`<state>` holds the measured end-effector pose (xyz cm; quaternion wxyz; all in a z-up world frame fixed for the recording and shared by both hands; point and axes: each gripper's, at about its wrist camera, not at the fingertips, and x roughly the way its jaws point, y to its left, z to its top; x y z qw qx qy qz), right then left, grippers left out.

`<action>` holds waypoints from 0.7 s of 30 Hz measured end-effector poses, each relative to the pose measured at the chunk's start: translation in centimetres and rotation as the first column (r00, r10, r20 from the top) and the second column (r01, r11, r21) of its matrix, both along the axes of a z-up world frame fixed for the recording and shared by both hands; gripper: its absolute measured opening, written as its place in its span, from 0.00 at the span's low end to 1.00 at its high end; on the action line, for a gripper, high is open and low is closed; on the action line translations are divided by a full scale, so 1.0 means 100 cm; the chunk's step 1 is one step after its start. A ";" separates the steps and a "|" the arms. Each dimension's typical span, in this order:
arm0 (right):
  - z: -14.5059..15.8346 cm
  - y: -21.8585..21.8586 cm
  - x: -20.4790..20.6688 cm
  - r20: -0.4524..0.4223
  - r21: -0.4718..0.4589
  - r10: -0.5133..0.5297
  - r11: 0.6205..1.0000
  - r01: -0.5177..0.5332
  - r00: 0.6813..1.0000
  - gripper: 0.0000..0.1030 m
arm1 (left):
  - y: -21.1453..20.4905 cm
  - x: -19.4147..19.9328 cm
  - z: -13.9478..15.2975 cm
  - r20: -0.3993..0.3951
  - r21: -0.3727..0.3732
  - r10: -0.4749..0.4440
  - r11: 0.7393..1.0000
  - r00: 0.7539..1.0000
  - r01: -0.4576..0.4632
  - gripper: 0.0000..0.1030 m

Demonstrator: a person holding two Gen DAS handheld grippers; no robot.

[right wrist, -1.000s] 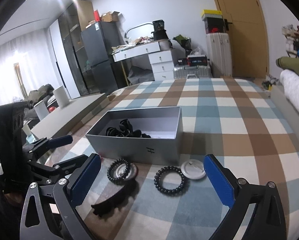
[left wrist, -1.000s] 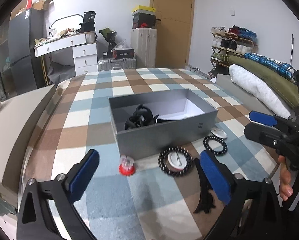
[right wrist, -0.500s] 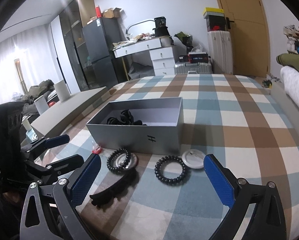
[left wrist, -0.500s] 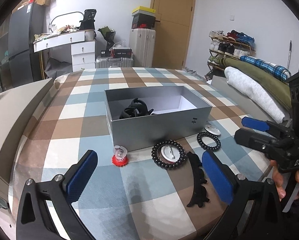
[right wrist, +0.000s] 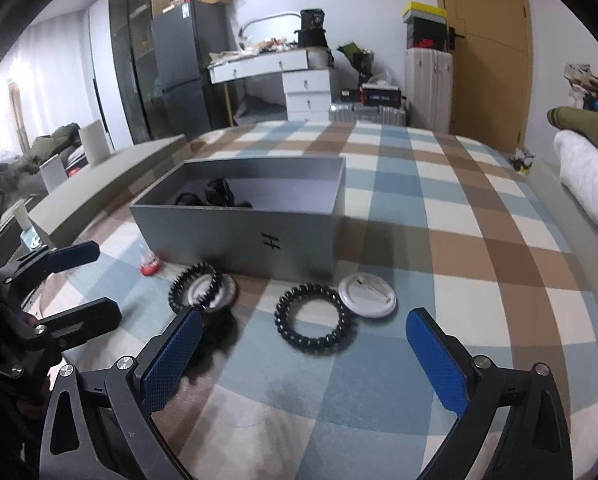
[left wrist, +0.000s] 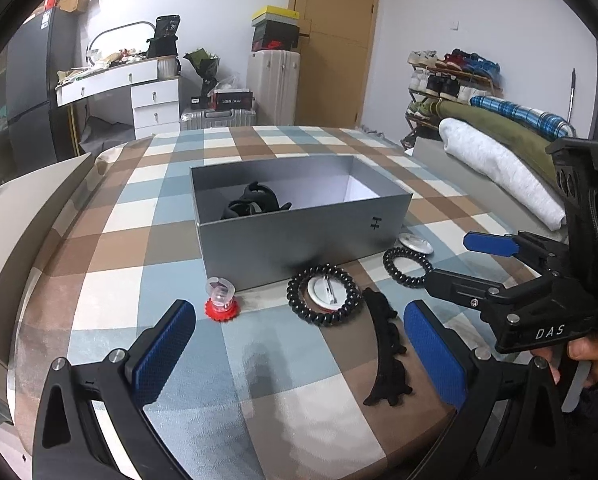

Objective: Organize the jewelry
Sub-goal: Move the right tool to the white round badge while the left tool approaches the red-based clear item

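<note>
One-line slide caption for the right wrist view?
Open right gripper hovers over a black coil bracelet beside a grey box.

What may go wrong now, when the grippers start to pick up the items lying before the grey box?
1. One black coil bracelet lies around a white round badge; fingers might lift both or drag the badge.
2. The black hair clip lies near the bed's edge and may be pushed off.

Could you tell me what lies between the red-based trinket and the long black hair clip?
In the left wrist view, a black spiral hair tie ringing a white round badge lies between the red-based trinket and the long black hair clip.
</note>
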<state>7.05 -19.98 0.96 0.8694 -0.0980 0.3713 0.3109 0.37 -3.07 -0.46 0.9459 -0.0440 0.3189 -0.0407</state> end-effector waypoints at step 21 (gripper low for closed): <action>-0.009 -0.011 0.044 -0.076 -0.030 -0.086 0.996 0.084 0.993 0.54 | 0.004 0.004 -0.009 -0.031 0.005 0.028 1.000 0.999 -0.028 0.99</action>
